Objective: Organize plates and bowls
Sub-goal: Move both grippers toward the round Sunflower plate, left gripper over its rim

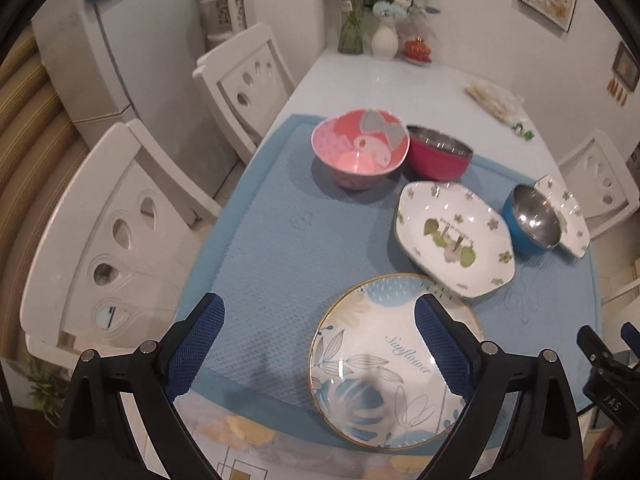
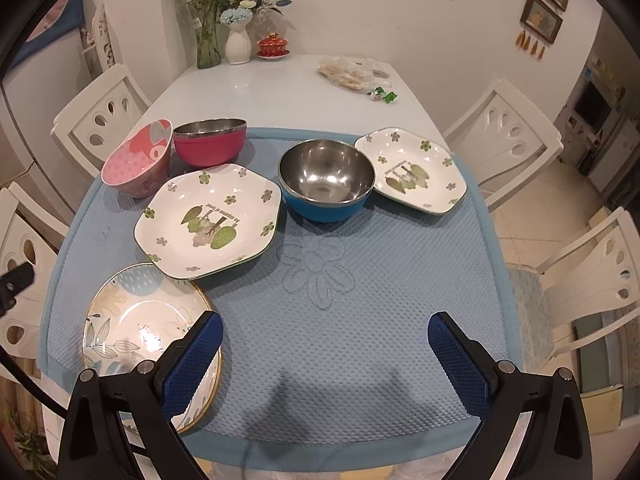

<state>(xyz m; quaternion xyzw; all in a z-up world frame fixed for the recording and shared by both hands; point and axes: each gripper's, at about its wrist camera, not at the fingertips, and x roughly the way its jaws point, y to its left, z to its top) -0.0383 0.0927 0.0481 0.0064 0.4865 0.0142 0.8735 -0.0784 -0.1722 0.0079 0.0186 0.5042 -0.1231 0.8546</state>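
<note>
Nothing stacked yet, I'd say; three plates, three bowls all loose on the mat (image 2: 360,320) on the bench; round plate (image 1: 380,360) nearest, under my left gripper (image 1: 320,344); both it and right gripper (image 2: 326,356) have jaws wide, empty; sorting all left.

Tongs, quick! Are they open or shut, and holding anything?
Left tongs: open, holding nothing, above the round plate.
Right tongs: open, holding nothing, over the blue mat.

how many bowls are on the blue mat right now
3 bowls, all at the mat's far side: the pink patterned bowl far left, the red steel-lined bowl beside it, and the blue steel-lined bowl between the two white floral plates. None looks hidden.
</note>
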